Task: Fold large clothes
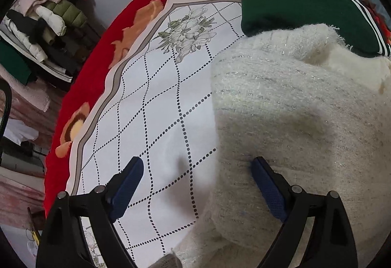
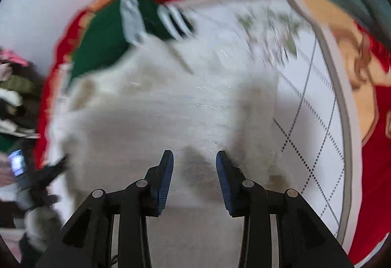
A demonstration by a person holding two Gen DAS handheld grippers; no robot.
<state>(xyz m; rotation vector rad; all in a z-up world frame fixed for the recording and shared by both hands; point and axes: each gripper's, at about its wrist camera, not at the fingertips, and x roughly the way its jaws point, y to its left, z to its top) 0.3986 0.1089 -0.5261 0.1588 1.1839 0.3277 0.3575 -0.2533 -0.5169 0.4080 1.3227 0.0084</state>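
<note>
A fluffy white knit garment point(image 1: 288, 106) with silver threads lies on a white cloth with a dotted diamond pattern point(image 1: 151, 101). My left gripper point(image 1: 198, 165) is open just above the garment's left edge; its right finger hangs over the knit, its left finger over the cloth. In the blurred right wrist view, the same white garment point(image 2: 156, 106) fills the middle. My right gripper point(image 2: 194, 158) is open and empty above it. A folded dark green garment with white stripes point(image 1: 300, 1) lies behind the white one, and also shows in the right wrist view point(image 2: 102, 43).
A red floral blanket point(image 1: 80, 87) lies under the patterned cloth. A pile of jackets and clothes point(image 1: 46, 23) is stacked at the left by the wall. The other gripper's dark shape point(image 2: 46, 177) shows at the left of the right wrist view.
</note>
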